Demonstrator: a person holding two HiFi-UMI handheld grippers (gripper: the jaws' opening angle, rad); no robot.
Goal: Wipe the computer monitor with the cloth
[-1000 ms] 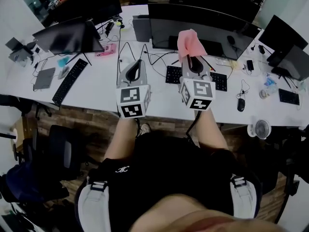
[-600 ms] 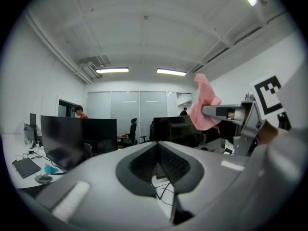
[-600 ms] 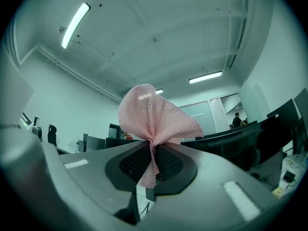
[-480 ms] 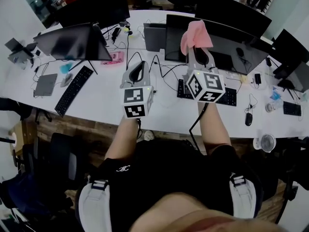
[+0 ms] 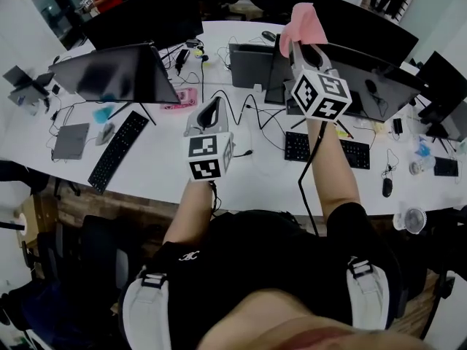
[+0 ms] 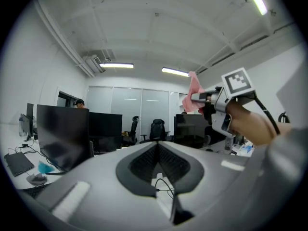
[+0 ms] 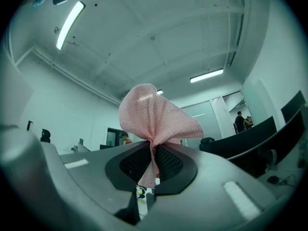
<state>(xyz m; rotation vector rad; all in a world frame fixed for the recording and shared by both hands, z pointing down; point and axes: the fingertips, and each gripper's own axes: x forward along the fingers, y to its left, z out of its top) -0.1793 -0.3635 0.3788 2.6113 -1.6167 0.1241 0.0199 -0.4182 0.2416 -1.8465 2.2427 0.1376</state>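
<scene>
1. Cloth (image 5: 304, 22): pink mesh, pinched at its waist between the right gripper's jaws. Fans out above them and trails a short tail below, as the right gripper view shows (image 7: 156, 119).
2. Right gripper (image 5: 303, 48): jaws closed tight on the cloth, raised high with the marker cube at 6 o'clock of the cloth in the head view.
3. Monitor (image 5: 379, 86): wide and dark, at 4 o'clock of the cloth in the head view. In the left gripper view the cloth (image 6: 194, 93) hangs just above the monitor's top edge (image 6: 190, 125). Contact between the two not discernible.
4. Left gripper (image 5: 213, 108): at 8 o'clock of the right gripper, lower and well apart from it. Pads pressed together, nothing between them; only a thin cable on the desk visible beyond.
5. Desk (image 5: 255, 173): white and long, strewn with cables.
6. Keyboard (image 5: 332, 149): black, at 6 o'clock of the monitor, with a mouse (image 5: 387, 188) at its 4 o'clock.
7. Second monitor (image 5: 117, 71): dark, at 10 o'clock of the left gripper, with a second keyboard (image 5: 119, 149) lying angled at its 6 o'clock.
8. Small fan (image 5: 411, 219): at the desk's near edge, 5 o'clock of the mouse.
</scene>
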